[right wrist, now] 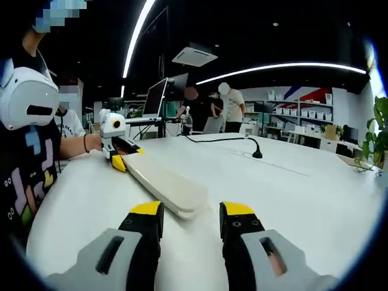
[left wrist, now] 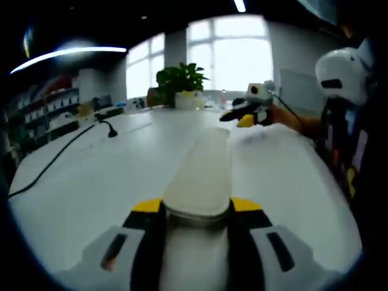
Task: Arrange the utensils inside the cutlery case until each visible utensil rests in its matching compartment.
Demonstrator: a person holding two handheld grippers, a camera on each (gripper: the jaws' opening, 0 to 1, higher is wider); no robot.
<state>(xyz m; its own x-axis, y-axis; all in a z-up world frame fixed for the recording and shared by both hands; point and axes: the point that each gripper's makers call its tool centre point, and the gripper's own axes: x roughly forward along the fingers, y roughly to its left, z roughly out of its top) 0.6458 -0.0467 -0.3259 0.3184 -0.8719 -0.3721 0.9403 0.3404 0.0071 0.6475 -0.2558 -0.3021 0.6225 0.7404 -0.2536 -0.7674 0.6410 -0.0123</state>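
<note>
Gripping cutlery case (left wrist: 200,176), left hand-held gripper (left wrist: 197,209)

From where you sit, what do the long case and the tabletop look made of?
The case, held at one end by the left claw, looks like matte cream plastic: smooth, rounded edges, no grain. The tabletop looks like white laminate with a soft sheen from the window light. Neither is certain.

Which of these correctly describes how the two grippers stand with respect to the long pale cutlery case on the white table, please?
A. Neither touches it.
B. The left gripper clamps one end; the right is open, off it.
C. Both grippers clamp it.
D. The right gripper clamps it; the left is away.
B: the left gripper has its jaws closed on the end of the cutlery case, while the right gripper stands open just short of the case's other end.
</note>
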